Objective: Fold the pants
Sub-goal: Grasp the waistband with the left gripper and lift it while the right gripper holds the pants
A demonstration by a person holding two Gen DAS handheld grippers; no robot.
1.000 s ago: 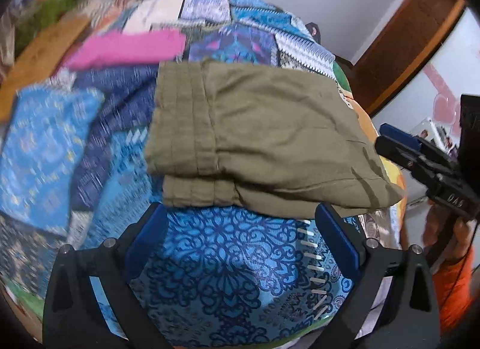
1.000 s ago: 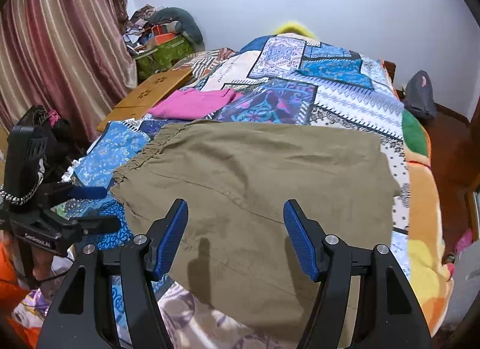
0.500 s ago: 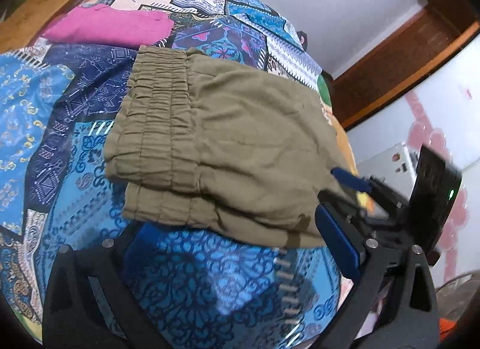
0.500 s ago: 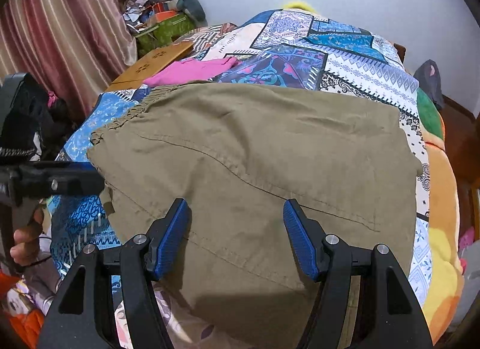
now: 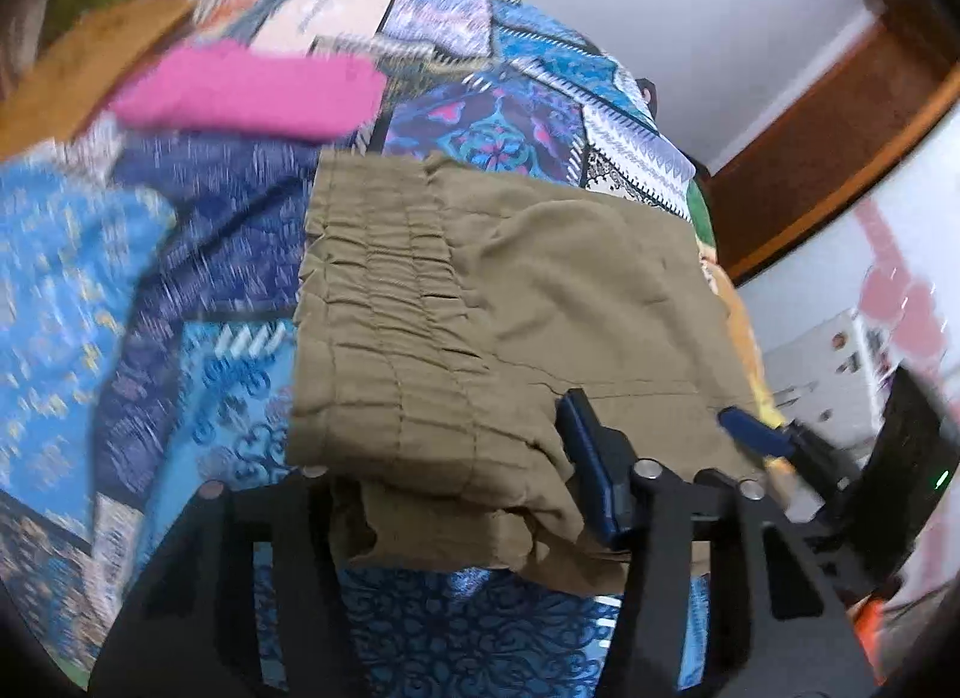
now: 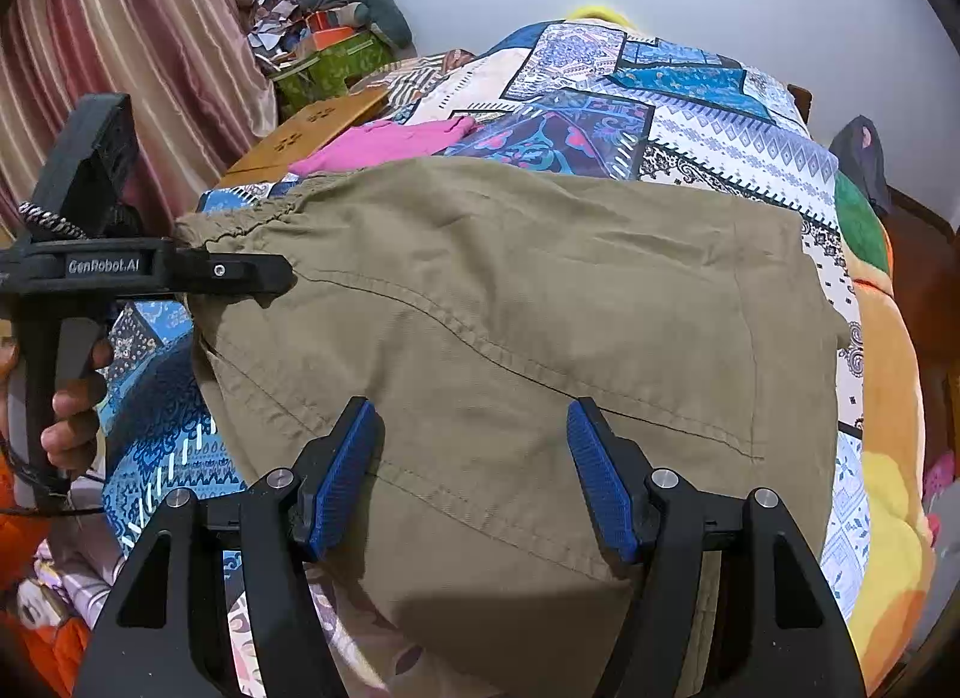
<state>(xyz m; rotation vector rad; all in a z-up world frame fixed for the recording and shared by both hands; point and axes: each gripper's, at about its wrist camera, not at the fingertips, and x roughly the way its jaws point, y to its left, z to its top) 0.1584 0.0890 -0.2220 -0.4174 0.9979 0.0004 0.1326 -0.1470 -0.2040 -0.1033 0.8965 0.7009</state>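
Observation:
The olive-green pants lie folded on the patchwork bedspread, elastic waistband to the left. My left gripper is open at the near waistband corner; its left finger is hidden under the cloth, its right finger lies on top. In the right wrist view the pants fill the middle. My right gripper is open, both blue pads resting over the near edge of the pants. The left gripper's tip reaches the waistband there.
A folded pink garment lies beyond the pants. A wooden board and a pile of clutter sit at the bed's far left by the striped curtain. The bed's right edge drops beside a wooden door frame.
My left gripper has pushed forward so the waistband corner now lies between its fingers. My right gripper has moved closer over the near edge of the pants.

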